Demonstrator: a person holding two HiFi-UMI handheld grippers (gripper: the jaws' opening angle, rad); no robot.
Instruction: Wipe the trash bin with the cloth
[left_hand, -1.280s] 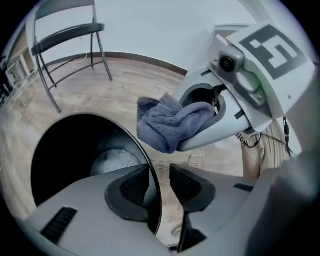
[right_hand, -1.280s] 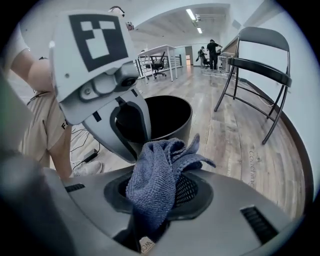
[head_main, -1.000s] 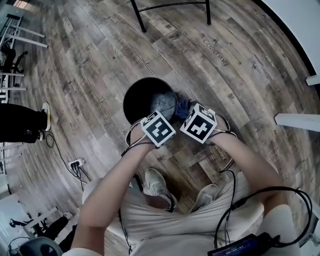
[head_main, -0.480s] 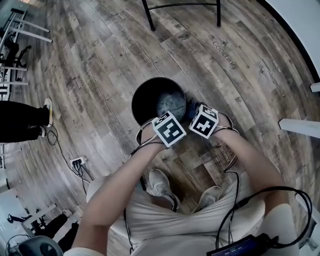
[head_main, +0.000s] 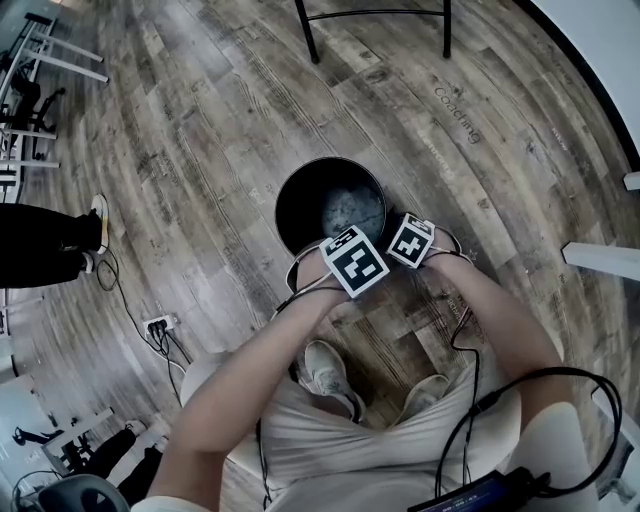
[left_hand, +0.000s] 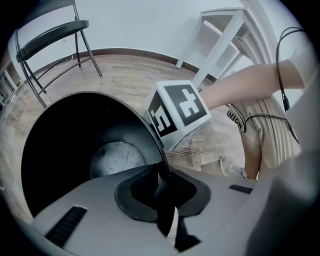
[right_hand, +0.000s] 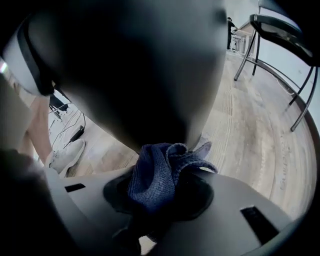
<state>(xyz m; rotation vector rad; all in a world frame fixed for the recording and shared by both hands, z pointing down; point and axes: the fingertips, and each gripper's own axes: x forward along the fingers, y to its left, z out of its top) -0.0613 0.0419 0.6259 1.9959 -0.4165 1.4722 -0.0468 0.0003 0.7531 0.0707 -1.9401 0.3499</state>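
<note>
Braced, ready to wipe
The left claw (left_hand: 165, 187), jaws just closed, pinches the trash bin (left_hand: 62, 147) rim; the right claw (right_hand: 157, 200) grips the blue cloth (right_hand: 152, 177), bin wall directly ahead, upper frame.

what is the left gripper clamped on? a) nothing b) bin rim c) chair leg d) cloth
B: the left gripper has just been closing its jaws, and they now pinch the bin rim between them; the cloth is in the right gripper.
</note>
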